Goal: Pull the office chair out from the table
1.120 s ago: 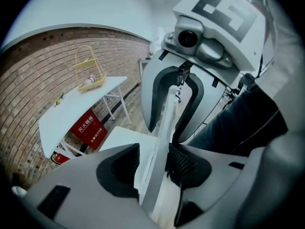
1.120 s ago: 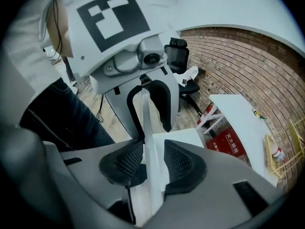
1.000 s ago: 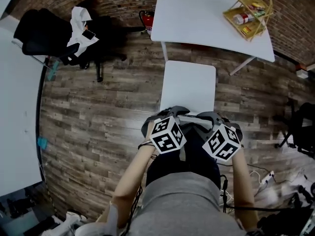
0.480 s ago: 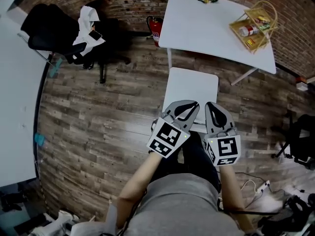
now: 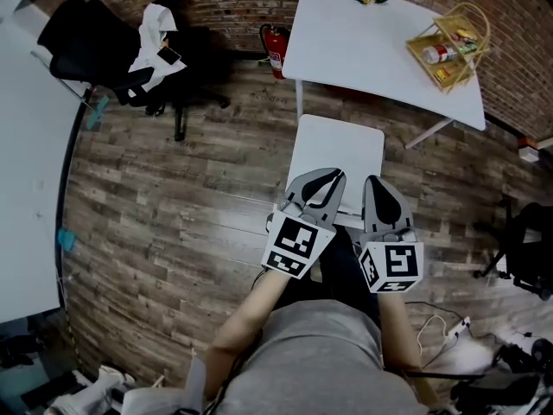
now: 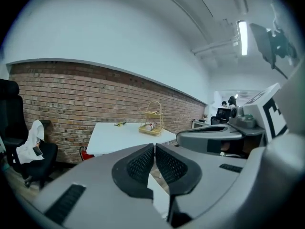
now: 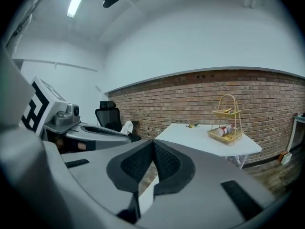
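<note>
The black office chair (image 5: 91,46), with a white garment over its seat, stands at the far left by the long white table (image 5: 26,188); it also shows in the left gripper view (image 6: 19,142) and the right gripper view (image 7: 108,117). My left gripper (image 5: 335,176) and right gripper (image 5: 378,181) are held side by side in front of my body, pointing forward, far from the chair. The left gripper's jaws (image 6: 155,151) have just been closing and now stand shut with nothing between them. The right gripper's jaws (image 7: 153,149) are shut and empty too.
A small white table (image 5: 339,150) stands just ahead of the grippers. Beyond it a larger white table (image 5: 371,50) carries a yellow wire basket (image 5: 445,37). A red fire extinguisher (image 5: 275,46) stands by the brick wall. Another black chair (image 5: 527,232) and cables (image 5: 449,322) are at right.
Both grippers have lifted from pointing down to pointing forward, rolled, and their jaws have gone from open to shut with nothing in them.
</note>
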The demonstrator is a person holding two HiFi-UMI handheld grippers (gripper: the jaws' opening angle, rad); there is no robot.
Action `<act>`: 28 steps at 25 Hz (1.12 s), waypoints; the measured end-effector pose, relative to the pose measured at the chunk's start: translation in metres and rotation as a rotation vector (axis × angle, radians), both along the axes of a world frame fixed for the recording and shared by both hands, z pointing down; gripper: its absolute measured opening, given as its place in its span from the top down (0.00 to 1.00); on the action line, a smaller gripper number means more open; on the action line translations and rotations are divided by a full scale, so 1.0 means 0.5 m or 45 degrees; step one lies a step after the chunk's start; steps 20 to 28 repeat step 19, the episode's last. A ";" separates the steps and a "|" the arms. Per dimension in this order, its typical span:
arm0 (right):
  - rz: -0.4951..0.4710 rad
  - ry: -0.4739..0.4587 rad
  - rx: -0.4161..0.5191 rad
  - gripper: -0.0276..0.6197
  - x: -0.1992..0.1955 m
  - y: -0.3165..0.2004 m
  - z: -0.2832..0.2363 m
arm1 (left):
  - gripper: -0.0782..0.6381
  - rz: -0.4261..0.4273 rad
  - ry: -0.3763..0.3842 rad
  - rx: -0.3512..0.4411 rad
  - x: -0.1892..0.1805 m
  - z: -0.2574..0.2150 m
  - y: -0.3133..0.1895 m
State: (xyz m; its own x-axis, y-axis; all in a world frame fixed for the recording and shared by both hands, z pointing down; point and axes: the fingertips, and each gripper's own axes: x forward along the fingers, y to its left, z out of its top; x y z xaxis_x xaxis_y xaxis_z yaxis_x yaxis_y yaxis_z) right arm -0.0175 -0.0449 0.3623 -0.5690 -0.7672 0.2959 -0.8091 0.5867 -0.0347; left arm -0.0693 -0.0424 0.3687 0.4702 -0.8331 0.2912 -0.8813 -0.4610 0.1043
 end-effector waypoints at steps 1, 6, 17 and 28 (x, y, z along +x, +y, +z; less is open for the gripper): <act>0.008 -0.005 0.000 0.93 0.000 -0.001 -0.001 | 0.86 -0.008 -0.001 0.005 -0.003 -0.002 0.000; 0.028 -0.012 -0.011 0.93 0.001 0.002 0.005 | 0.86 -0.019 -0.023 -0.011 -0.013 0.009 0.007; 0.049 -0.044 0.012 0.93 0.015 0.002 -0.005 | 0.86 -0.035 -0.016 -0.015 -0.010 0.009 0.004; 0.043 -0.048 0.015 0.93 0.016 0.004 -0.005 | 0.86 -0.034 -0.019 -0.010 -0.009 0.008 0.004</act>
